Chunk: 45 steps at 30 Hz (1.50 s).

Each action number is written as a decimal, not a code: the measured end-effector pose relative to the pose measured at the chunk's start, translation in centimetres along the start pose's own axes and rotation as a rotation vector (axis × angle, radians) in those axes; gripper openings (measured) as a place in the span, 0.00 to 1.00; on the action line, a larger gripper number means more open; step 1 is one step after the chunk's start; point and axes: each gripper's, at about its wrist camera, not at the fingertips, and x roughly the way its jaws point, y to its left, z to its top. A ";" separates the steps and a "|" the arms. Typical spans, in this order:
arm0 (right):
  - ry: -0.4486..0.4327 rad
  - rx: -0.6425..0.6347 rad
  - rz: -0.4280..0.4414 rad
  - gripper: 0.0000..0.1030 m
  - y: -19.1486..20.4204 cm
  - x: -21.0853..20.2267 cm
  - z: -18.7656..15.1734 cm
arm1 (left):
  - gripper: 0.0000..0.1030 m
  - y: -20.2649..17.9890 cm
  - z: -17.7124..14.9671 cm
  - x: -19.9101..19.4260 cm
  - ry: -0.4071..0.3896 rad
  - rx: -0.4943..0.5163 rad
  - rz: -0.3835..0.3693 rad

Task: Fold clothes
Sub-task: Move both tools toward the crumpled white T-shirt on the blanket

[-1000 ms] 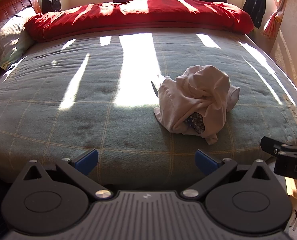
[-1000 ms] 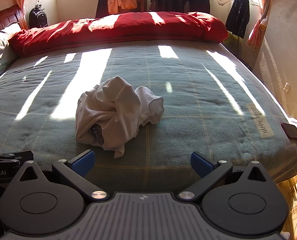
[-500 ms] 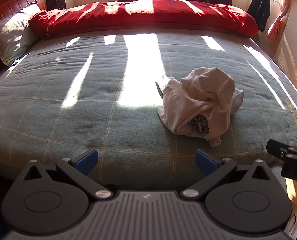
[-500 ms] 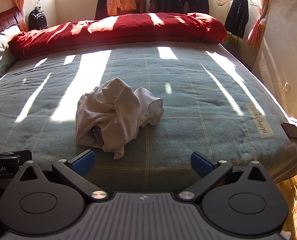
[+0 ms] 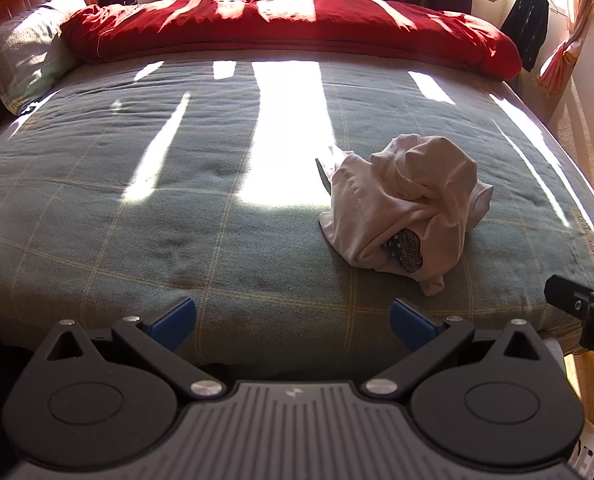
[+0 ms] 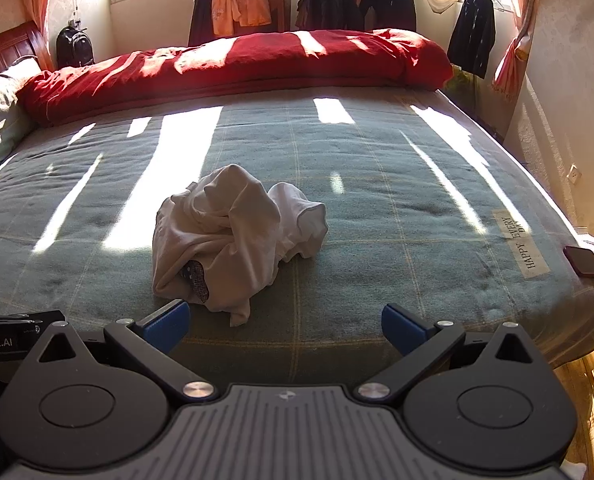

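Jaws wide, crumpled white garment (image 5: 407,208) untouched.

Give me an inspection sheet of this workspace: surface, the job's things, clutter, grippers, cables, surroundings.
Surface: bed with a green checked blanket, streaked with sunlight; a label sewn near its right edge.
Job's things: one white garment crumpled in a heap near the front of the blanket, a dark patterned patch showing at its front; not yet spread out or folded.
Clutter: dark phone at the bed's right edge; red duvet bunched along the far side; pillow at far left.
Grippers: left gripper and right gripper both open, at the near edge, holding nothing.
Cables: nothing seen clearly.
Surroundings: window, hanging dark jackets, orange clothes, backpack, wooden headboard.
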 end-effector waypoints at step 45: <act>-0.053 -0.140 0.162 0.99 -1.4 9.4 5.0 | 1.00 0.6 4.2 6.9 -0.106 -0.069 -0.046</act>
